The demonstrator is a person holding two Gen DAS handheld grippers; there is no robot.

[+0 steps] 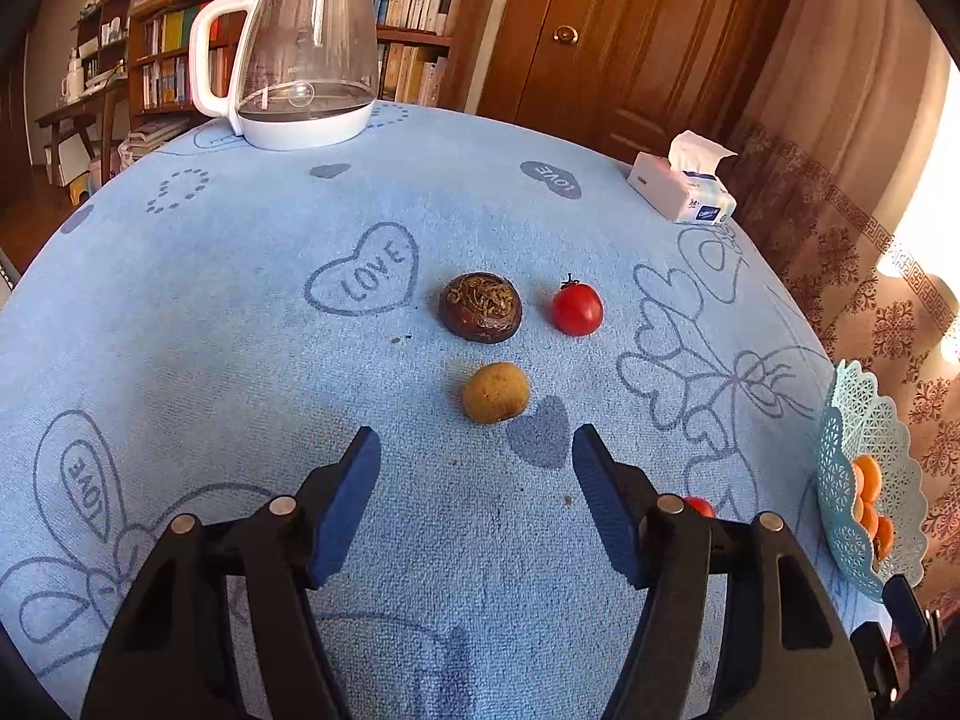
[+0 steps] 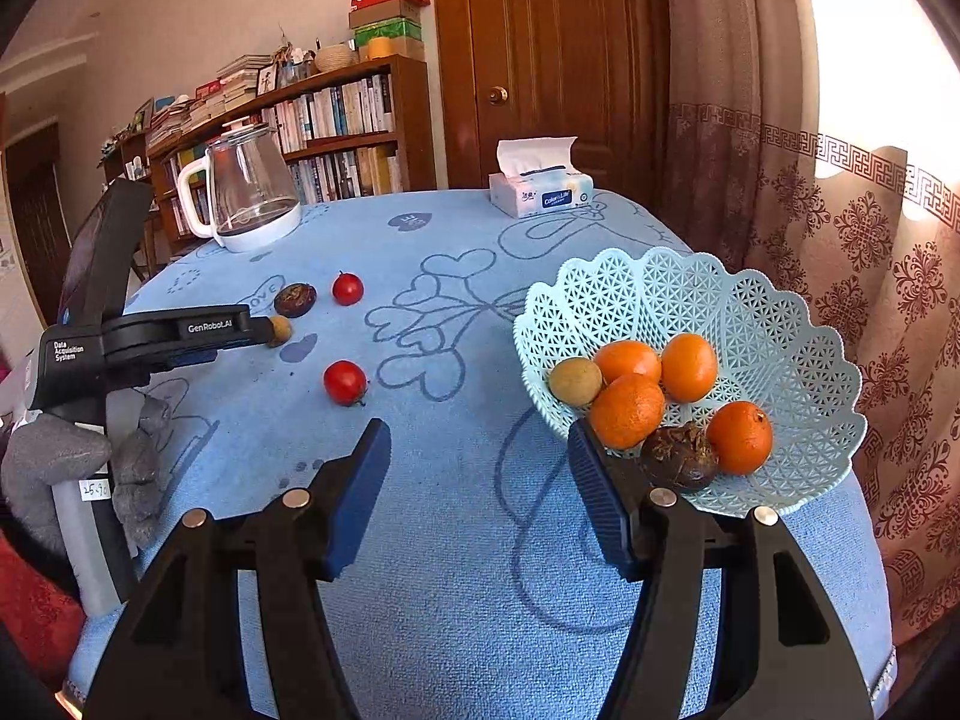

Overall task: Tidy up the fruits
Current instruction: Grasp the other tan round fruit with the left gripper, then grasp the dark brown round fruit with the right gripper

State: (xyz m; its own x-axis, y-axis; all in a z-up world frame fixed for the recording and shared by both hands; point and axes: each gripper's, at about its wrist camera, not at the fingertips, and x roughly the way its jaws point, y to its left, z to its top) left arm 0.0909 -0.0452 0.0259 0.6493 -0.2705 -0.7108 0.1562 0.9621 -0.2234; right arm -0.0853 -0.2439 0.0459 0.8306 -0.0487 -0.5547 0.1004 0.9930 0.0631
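On the blue cloth lie a tan round fruit (image 1: 495,392), a dark brown water chestnut (image 1: 480,307) and a red cherry tomato (image 1: 576,309). My left gripper (image 1: 475,441) stands open and empty just short of the tan fruit. A second tomato (image 2: 344,382) lies nearer, half hidden behind a finger in the left wrist view. The pale blue lattice basket (image 2: 750,300) at the right holds several oranges (image 2: 627,411), a tan fruit (image 2: 575,381) and a dark chestnut (image 2: 678,456). My right gripper (image 2: 478,432) hangs open and empty over the cloth, its right finger against the basket's near rim.
A glass kettle (image 1: 300,60) with a white handle stands at the table's far left. A tissue pack (image 1: 684,192) sits at the far right edge. A grey-gloved hand (image 2: 54,462) holds the left gripper. Bookshelves, a wooden door and curtains lie beyond the table.
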